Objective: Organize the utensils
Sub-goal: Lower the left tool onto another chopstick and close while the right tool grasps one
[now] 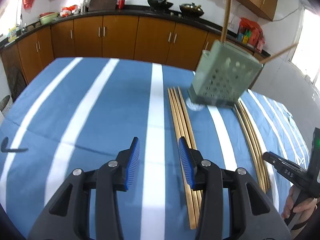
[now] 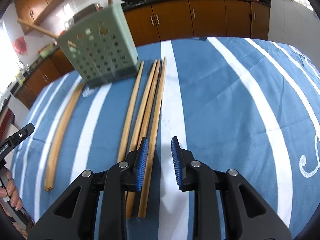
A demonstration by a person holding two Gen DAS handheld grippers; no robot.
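A pale green perforated utensil holder point(image 1: 224, 78) point(image 2: 100, 54) stands at the far side of the blue striped tablecloth point(image 1: 80, 110), with two wooden chopsticks point(image 1: 227, 16) sticking up out of it. Two bundles of several chopsticks lie flat on the cloth. One bundle point(image 1: 181, 116) point(image 2: 62, 124) runs under the right finger of my left gripper point(image 1: 159, 142), which is open with only a white stripe showing between its pads. The other bundle point(image 1: 252, 136) point(image 2: 148, 108) passes under the left finger of my right gripper point(image 2: 159, 140), which is open and narrower, its pads pressing on nothing.
Brown kitchen cabinets point(image 1: 120, 36) with a dark counter line the far wall, carrying woks point(image 1: 160, 4) and bags. The right gripper point(image 1: 280, 163) and a hand show at the left wrist view's right edge. The left gripper point(image 2: 18, 136) shows at the right wrist view's left edge.
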